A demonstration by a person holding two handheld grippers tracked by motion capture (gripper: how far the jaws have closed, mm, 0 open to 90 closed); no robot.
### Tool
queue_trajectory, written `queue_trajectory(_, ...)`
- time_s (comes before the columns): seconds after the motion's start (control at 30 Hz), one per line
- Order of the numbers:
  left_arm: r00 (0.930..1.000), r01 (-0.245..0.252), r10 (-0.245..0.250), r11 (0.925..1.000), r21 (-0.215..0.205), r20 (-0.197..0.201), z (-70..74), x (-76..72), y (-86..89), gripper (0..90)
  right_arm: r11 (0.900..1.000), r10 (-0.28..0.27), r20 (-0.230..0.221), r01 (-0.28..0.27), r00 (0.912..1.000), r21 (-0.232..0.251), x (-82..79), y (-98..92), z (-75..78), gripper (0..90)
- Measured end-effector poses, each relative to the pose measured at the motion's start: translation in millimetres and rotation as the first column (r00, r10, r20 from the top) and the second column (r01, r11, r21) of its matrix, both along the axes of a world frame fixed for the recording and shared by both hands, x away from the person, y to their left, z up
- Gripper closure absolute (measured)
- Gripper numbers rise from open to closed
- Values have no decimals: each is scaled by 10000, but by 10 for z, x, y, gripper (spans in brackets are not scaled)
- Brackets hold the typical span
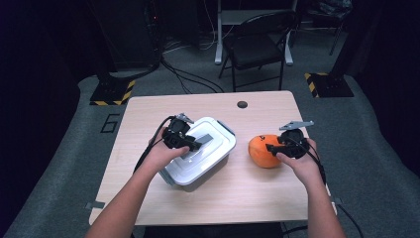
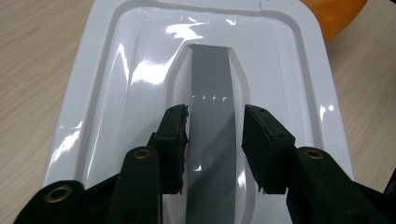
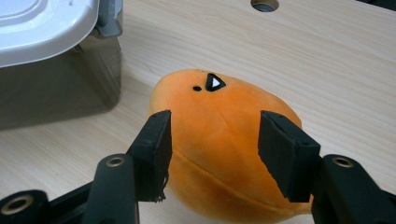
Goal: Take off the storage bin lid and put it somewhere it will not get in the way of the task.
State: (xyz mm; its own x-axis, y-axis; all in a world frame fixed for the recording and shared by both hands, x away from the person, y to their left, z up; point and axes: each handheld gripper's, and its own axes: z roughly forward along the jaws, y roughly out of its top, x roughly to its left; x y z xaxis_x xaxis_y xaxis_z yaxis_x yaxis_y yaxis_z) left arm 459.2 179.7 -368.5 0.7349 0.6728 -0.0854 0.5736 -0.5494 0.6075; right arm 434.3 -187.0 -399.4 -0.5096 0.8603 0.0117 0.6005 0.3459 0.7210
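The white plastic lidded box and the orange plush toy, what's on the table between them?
Nothing: in the high view, bare light wooden tabletop separates the white plastic lidded box from the orange plush toy.

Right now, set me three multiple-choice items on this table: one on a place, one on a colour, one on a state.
1. Where does the orange plush toy lie relative to the white lidded box in the high view?
A. right of it
B. on top of it
C. left of it

2. What colour is the handle strip on the lid?
A. red
B. grey
C. green

3. How does the lid sit?
A. on the box
B. flat on the table
C. lifted clear

A: the toy lies apart, toward the right gripper.
B: the left gripper straddles a grey strip.
A: the lid covers the box.
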Motion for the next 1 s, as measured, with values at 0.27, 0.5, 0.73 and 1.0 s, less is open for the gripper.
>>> queue_trajectory(0.27, 9999, 50, -46, 9994, 341, -123, -29, 12, -37, 618, 10000, 12, -18, -12, 10000, 9, 1, 5, -7, 445)
queue_trajectory(0.5, 9999, 6, 0, 9989, 475, -131, -22, 15, -46, 662, 10000, 4, -14, -4, 10000, 22, 1, 4, -8, 445)
queue_trajectory(0.73, 9999, -19, 27, 9978, 660, -113, -2, 8, -65, 663, 10000, 35, 58, -35, 10000, 21, 4, 6, -9, 447)
queue_trajectory(1.0, 10000, -8, 14, 9981, 617, -95, 30, 7, -62, 664, 10000, 0, 75, 0, 10000, 35, 4, 3, -10, 447)
